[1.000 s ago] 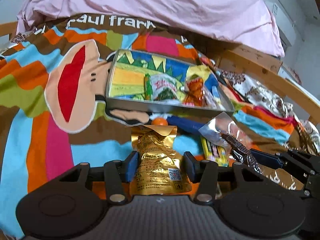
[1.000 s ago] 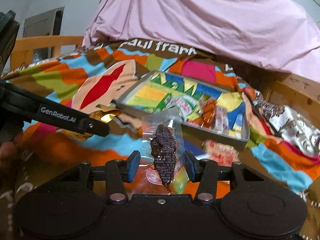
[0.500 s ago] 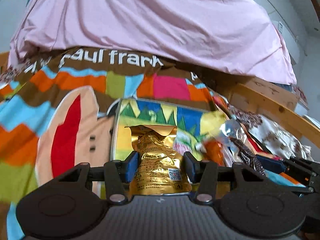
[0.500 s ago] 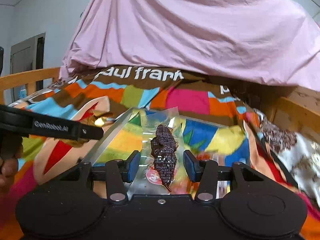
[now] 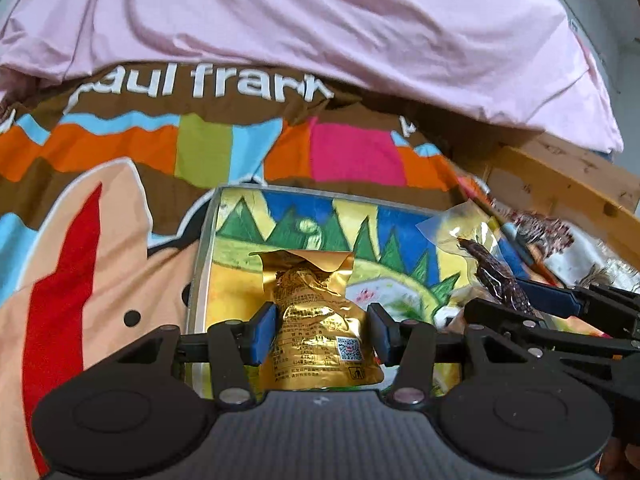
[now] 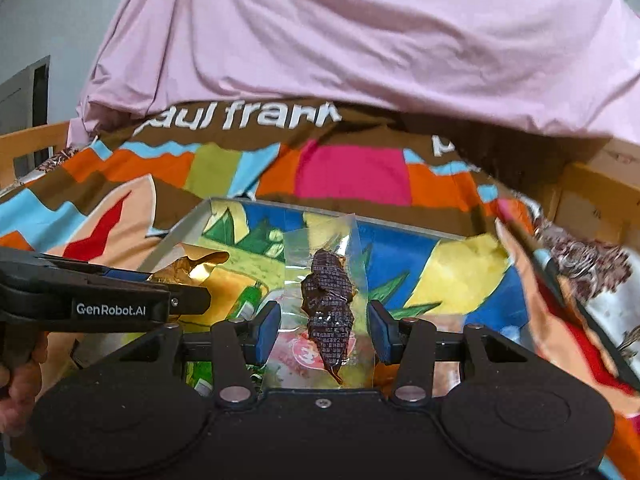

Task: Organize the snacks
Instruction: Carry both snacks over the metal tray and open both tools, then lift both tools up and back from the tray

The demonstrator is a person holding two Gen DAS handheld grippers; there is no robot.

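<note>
Above the tray (image 5: 202,280) on the patterned blanket (image 5: 120,216): both snacks held aloft.
Left gripper (image 5: 322,330) partly closed, clamping gold packet (image 5: 320,320); right gripper (image 6: 322,332) narrowly set, pinching clear packet (image 6: 326,300) of dark dried snack. Both packets over tray's painted floor, side by side.

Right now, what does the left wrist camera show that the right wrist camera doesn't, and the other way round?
Only the left wrist view shows the gold pouch head-on with its QR code, clamped in the left gripper.

Only the right wrist view shows a hand on the left gripper's handle, its GenRobot.AI label, and a doorway.

Both show the tray, the striped blanket, the pink sheet, and the clear pack of dark jerky in the right gripper.
</note>
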